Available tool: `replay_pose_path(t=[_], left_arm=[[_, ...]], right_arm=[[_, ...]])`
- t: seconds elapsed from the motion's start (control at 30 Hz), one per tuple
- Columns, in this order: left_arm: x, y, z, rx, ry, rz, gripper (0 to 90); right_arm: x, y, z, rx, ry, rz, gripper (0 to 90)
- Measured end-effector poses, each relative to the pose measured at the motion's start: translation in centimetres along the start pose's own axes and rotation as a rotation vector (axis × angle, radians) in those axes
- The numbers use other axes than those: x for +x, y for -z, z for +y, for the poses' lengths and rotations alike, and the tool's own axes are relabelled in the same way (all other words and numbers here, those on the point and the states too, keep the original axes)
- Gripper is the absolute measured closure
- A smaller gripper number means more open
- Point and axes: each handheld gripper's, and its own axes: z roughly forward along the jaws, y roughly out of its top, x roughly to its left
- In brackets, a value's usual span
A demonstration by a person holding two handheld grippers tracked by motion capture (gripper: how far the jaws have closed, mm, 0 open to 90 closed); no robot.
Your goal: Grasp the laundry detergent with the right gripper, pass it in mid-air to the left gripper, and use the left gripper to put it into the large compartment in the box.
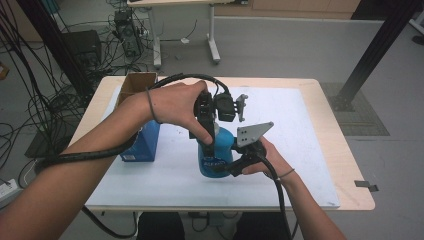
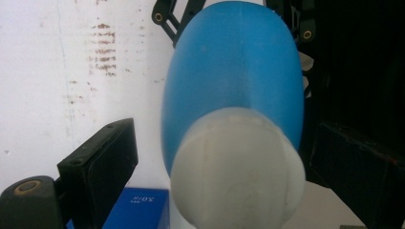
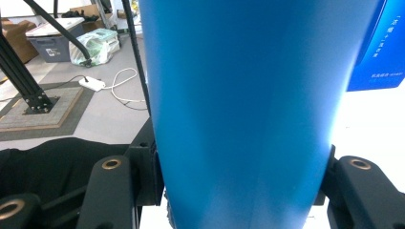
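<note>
The right gripper (image 3: 243, 191) clamps the lower body of a blue bottle (image 1: 216, 150), which stands upright near the middle of the white mat (image 1: 300, 150). The left gripper (image 2: 224, 167) comes down from above, its jaws spread either side of the bottle's white cap (image 2: 239, 167), apart from it with a clear gap on one side. The bottle is smooth, glossy plastic, tapering upward; the cap is matte and rounded. A blue box (image 1: 145, 142) stands just left, an open cardboard box (image 1: 136, 82) behind it. The mat's right half lies free. The person's hand hides the bottle's top from the high view.
</note>
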Motion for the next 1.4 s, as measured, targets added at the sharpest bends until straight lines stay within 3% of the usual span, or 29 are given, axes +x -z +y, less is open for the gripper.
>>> replay_pose_path(t=[1.4], left_arm=[[-0.18, 0.02, 0.0, 0.001, -0.007, 0.005, 9.2]], right_arm=[[0.14, 0.14, 0.09, -0.004, 0.004, -0.004, 41.4]])
